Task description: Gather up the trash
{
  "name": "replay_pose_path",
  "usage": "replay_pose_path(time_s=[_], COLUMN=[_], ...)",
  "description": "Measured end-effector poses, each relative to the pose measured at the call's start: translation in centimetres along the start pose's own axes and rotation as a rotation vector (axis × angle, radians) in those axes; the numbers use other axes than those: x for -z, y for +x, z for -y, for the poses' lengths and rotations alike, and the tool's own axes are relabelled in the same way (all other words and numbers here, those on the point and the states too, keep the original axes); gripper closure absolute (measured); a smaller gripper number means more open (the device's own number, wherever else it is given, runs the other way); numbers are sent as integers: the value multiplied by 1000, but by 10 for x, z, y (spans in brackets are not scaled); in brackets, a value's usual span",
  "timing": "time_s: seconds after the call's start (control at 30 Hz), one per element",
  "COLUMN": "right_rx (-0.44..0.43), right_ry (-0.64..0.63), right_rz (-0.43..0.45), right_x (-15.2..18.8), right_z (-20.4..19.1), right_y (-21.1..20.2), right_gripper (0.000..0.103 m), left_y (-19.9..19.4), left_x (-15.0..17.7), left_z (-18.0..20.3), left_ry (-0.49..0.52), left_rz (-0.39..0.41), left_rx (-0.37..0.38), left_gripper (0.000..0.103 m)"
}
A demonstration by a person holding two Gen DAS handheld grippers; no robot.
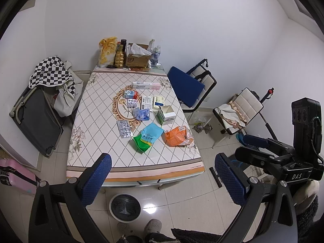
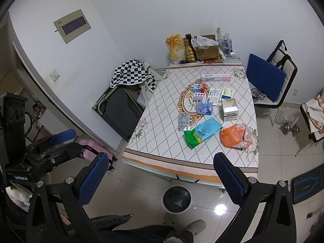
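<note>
A table (image 1: 97, 141) (image 2: 162, 141) with a patterned cloth holds scattered trash: an orange wrapper (image 1: 176, 135) (image 2: 232, 135), a blue and green bag (image 1: 148, 138) (image 2: 202, 132), a pill blister sheet (image 1: 124, 129) (image 2: 183, 122), an open white box (image 1: 166, 114) (image 2: 229, 109), small medicine boxes and a long Doctor box (image 1: 146, 85) (image 2: 215, 78). A white bin with a black liner (image 1: 125, 207) (image 2: 177, 198) stands on the floor before the table. My left gripper (image 1: 162, 180) and right gripper (image 2: 162, 178) are both open and empty, held high above the table's near edge.
Bottles, a snack bag and a cardboard box (image 1: 137, 57) (image 2: 206, 49) stand at the table's far end. A blue cushion leans on a chair (image 1: 187, 85) (image 2: 265, 79) at the right. A folded cot with a checkered cloth (image 1: 38, 109) (image 2: 121, 107) lies left. A dumbbell (image 1: 202, 128) lies on the floor.
</note>
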State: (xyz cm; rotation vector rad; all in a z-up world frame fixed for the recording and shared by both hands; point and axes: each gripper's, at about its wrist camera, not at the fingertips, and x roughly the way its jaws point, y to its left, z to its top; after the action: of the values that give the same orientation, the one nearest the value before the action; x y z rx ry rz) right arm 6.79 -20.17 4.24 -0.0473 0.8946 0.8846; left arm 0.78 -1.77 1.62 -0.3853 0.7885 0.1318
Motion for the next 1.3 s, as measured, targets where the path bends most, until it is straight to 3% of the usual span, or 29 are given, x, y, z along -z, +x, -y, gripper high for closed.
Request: replay_pose_path(time_s=[0.4,0.47,0.57,0.63,0.77,1.0,1.1,1.3], right_rx=[11,20,90,181,313,481,496,431], right_ry=[19,33,88,139,235,357,417,518], right_rz=[-2,0,19,35,6,-180,-240,-371], right_x=[0,-2,-4,-5,-5,-10,-13,-15], right_z=[-7,-9,-4,8,46,170,230,323], right_y=[5,10,17,25,58,168,216,302], right_gripper=[0,0,0,0,0,0,0,0], left_y=[9,14,37,63,137,291,345,460], left_x=[-2,-5,-8,-10,-14,-16,-15,-2], left_z=[-22,-27,-33,-41,-57,-56,-51,-36], left_ry=[8,25,77,108,130,235,259,307], left_rz=[-20,-10,15,10,-84,-290,-392,-625], left_rx=[27,-17,-176,-262,-331,-408,-394,-305], left_gripper=[0,0,0,0,0,0,0,1])
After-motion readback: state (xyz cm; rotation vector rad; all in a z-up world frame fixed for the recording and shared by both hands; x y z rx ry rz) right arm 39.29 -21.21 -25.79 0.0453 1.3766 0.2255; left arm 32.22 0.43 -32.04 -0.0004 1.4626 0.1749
